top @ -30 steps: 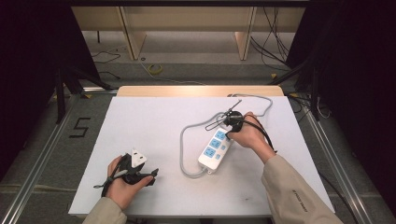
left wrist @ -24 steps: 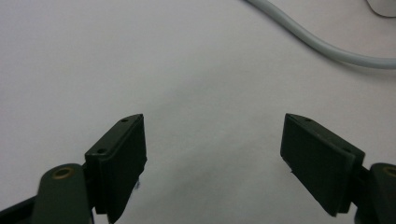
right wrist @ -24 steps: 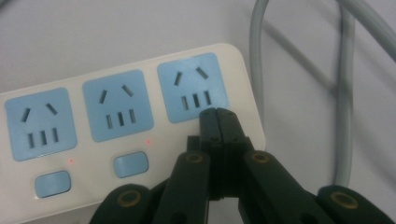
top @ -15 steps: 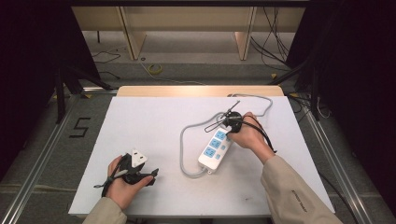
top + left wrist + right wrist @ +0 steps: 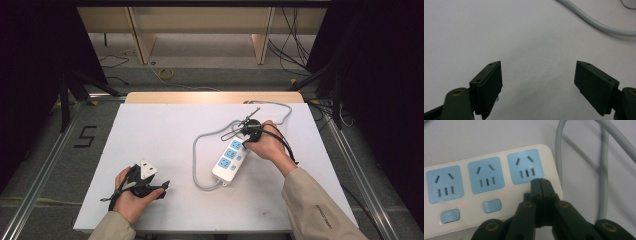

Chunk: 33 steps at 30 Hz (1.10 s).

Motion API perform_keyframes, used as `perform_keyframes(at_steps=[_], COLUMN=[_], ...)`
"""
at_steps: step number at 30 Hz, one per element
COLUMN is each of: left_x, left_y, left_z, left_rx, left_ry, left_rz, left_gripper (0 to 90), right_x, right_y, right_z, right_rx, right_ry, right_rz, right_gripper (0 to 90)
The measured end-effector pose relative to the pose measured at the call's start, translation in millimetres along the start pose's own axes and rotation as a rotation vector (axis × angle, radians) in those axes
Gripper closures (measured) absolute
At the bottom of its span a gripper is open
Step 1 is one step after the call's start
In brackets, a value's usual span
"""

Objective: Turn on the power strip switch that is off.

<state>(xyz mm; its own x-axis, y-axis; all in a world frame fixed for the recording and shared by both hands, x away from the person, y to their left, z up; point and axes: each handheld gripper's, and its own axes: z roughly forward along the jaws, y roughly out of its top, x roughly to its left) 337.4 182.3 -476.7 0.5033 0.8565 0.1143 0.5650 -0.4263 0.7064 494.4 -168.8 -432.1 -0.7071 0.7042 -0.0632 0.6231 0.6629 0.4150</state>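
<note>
From above, my right gripper (image 5: 248,131) sits at the far end of the white power strip (image 5: 230,158), a rounded plastic bar with three pale blue sockets that lies slanted on the matte white table (image 5: 165,135), right of centre. Its smooth grey cord (image 5: 200,165) loops out on the left of the strip and runs on past the far end toward the table's back edge. My left gripper (image 5: 150,186) rests low near the front left corner, well apart from the strip. Compared with the earlier pictures, neither hand nor the strip has shifted. Along my left gripper (image 5: 537,82), the two flat black pads stand wide apart with bare table between them, holding nothing; a stretch of the grey cord (image 5: 596,23) curves across the top right. Along my right gripper (image 5: 540,185), the jaws are pressed together with nothing between them, their joined tip set down over the third blue switch of the power strip (image 5: 489,182), just below the nearest socket. Small red lights glow beside the other two rounded switches, and the cord (image 5: 557,157) loops close by the strip's rounded end.
</note>
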Motion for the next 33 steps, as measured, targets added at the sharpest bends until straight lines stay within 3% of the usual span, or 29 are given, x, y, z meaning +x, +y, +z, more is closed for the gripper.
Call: perform_keyframes(at_steps=[12,22,33], left_x=[-1.0,-1.2,-1.5], left_y=[-0.1,-0.3,-0.4], left_z=[0.7,0.9,1.5], left_rx=[-0.001,0.0,0.005], left_ry=[-0.001,-0.001,-0.004], left_rz=[-0.003,-0.006,0.002], left_gripper=[22.3,22.3,22.3], right_x=[-4.5,-11.1,-10.9], right_y=[-10.0,-32.5,-55.4], right_z=[-10.8,-20.4,-27.7], right_rx=[-0.039,-0.112,-0.15], right_ry=[0.023,0.055,0.092], right_rz=[0.027,0.061,0.084], right_gripper=[84.7,76.5,68.3])
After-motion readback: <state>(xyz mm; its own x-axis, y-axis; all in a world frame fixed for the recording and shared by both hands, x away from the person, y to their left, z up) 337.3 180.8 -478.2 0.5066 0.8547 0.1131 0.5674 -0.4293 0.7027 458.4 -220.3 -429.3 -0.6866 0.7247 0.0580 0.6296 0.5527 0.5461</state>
